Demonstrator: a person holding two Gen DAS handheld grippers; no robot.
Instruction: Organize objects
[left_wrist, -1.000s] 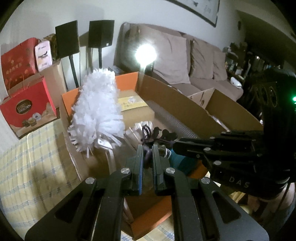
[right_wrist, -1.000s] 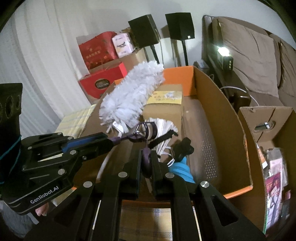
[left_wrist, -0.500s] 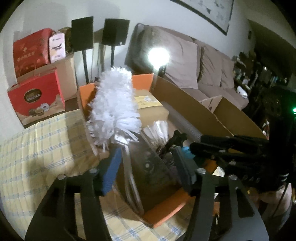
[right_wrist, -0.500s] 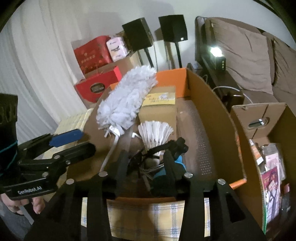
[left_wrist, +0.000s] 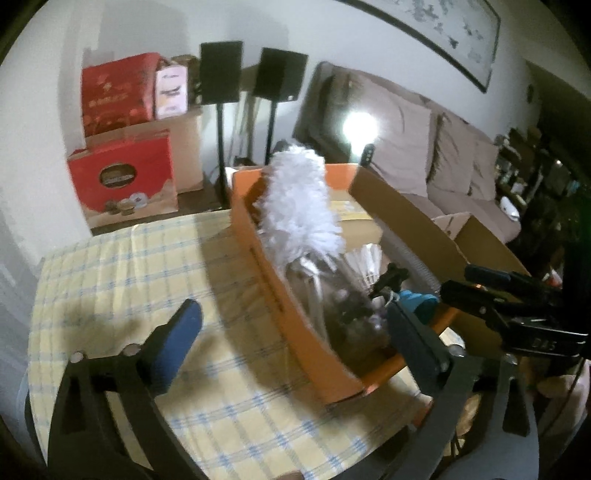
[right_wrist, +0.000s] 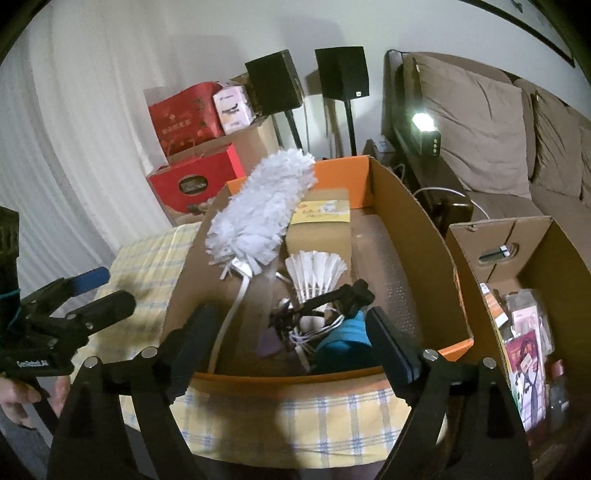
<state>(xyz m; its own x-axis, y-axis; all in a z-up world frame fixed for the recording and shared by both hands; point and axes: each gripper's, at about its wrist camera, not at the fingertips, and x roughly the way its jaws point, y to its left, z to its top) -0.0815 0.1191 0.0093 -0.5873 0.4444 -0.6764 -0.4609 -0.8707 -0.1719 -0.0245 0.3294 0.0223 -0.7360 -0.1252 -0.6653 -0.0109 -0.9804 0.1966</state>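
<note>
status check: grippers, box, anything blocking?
Left gripper open, empty. Right gripper open, empty, at orange box. Duster, shuttlecock inside. Nothing blocking.

The black left-hand two-finger gripper (left_wrist: 291, 332) is spread wide, its blue-padded fingers (left_wrist: 177, 336) far apart and gripping nothing. The black right-hand two-finger gripper (right_wrist: 291, 343) is likewise spread wide and empty, its dark ribbed pads (right_wrist: 391, 347) well separated. In the right wrist view, a bare hand (right_wrist: 22, 398) grips the left tool's handle at the lower left edge.
</note>
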